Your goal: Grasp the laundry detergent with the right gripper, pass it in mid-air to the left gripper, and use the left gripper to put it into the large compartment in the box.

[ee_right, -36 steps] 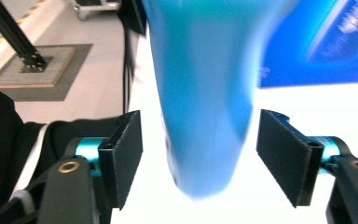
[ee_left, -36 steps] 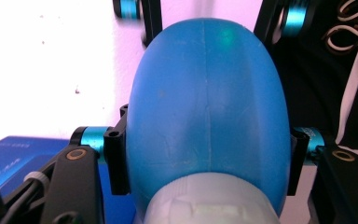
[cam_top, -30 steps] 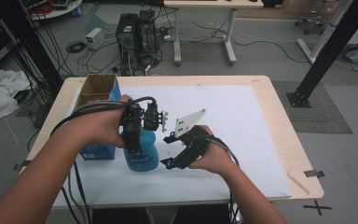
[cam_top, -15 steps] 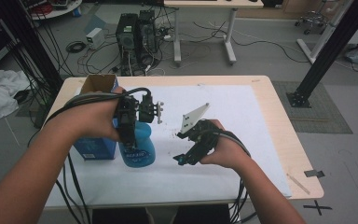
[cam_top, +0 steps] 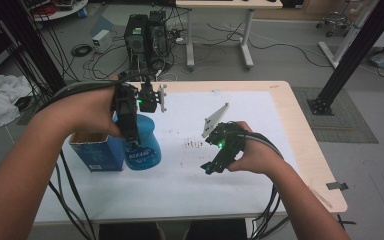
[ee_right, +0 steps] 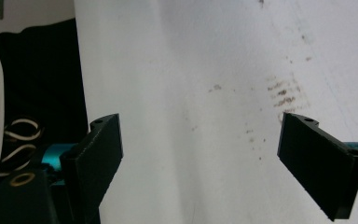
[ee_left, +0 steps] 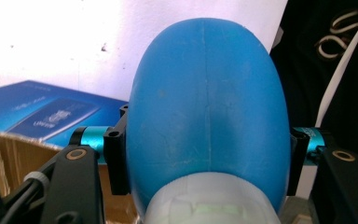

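Note:
A blue plastic bottle (cam_top: 144,146) with a pale cap end hangs just above the table, and my left gripper (cam_top: 131,141) is shut on it from above. In the left gripper view the bottle's rounded body (ee_left: 205,93) sits between both black jaws, whose pads (ee_left: 116,161) press its sides. My right gripper (cam_top: 211,167) hovers over the white sheet (cam_top: 180,175) to the right of the bottle. Its jaws have just been opening and stand wide apart in the right gripper view (ee_right: 200,154), with nothing between them.
A blue box (cam_top: 97,154) with a brown cardboard inside (ee_left: 9,154) stands left of the bottle. Dark smudges (cam_top: 194,145) mark the sheet between the grippers. The wooden table's right edge (cam_top: 320,150) carries a tape strip (cam_top: 336,186). Cables trail off the front edge.
The left hand has lifted the bottle up and slightly back. The right gripper has risen, drifted right away from the bottle, and its jaws have spread wider.

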### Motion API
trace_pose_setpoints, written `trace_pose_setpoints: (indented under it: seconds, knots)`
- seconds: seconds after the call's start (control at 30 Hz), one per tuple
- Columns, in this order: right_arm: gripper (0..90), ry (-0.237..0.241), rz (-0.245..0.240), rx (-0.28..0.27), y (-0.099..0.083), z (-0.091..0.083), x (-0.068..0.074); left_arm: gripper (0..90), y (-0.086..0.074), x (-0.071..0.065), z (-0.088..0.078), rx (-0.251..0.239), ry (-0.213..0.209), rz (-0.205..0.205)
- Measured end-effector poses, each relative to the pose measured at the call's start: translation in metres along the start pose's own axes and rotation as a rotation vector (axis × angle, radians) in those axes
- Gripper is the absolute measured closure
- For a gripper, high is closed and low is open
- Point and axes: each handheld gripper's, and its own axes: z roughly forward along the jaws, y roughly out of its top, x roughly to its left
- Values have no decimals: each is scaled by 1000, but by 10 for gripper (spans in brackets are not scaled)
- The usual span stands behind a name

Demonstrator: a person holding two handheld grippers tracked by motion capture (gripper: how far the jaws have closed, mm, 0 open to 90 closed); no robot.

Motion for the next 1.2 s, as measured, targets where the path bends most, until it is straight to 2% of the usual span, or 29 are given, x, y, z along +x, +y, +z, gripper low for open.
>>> trace_pose_setpoints:
  seconds: [0.2, 0.3, 0.33, 0.37, 0.4, 0.43, 0.47, 0.5, 0.57, 0.6, 0.63, 0.67, 0.7, 0.73, 0.8, 1.0, 1.1, 1.17, 1.2]
  knots:
    - [118, 19, 3, 66, -2, 1, -8, 382, -9, 17, -20, -15, 1, -113]
    - [69, 23, 9, 121, -1, 2, -12, 382, -17, 29, -30, -21, 3, -184]
    - [24, 17, 14, 141, -1, 3, -14, 382, -20, 33, -33, -22, 4, -203]
    - [23, 17, 19, 162, -1, 4, -16, 382, -24, 36, -35, -29, 3, -221]
    - [23, 17, 19, 162, -1, 4, -16, 381, -24, 36, -35, -29, 3, -221]
    - [23, 11, 22, 182, -2, 4, -17, 381, -29, 41, -39, -36, 5, -244]
    - [23, 11, 22, 182, -2, 4, -17, 381, -29, 41, -39, -36, 5, -244]
    - [23, 5, 23, 197, -2, 3, -19, 381, -36, 48, -44, -42, 5, -282]
    - [23, 17, 29, 226, -4, 3, -23, 381, -43, 55, -47, -47, 5, -320]
    - [23, 17, 29, 226, -4, 3, -23, 381, -43, 55, -47, -47, 5, -320]
    - [23, 18, 30, 228, -4, 4, -24, 381, -50, 61, -50, -48, 7, -356]
    - [23, 10, 30, 243, -6, 6, -27, 381, -52, 63, -51, -51, 8, -372]
    - [23, 9, 36, 248, -6, 7, -27, 381, -58, 67, -53, -57, 10, -413]
    - [23, 9, 36, 248, -6, 7, -27, 381, -58, 67, -53, -57, 10, -413]
    - [23, 3, 32, 253, -6, 8, -29, 381, -68, 73, -57, -62, 9, -468]
    - [23, 9, 29, 268, -4, 14, -30, 381, -82, 80, -64, -57, 8, -505]
    - [23, 14, 32, 277, -3, 16, -31, 381, -90, 84, -65, -71, 12, -534]
    - [23, 14, 33, 280, -3, 17, -30, 381, -90, 84, -65, -71, 12, -534]
    - [23, 20, 31, 289, -3, 18, -30, 381, -99, 91, -62, -63, 26, -573]
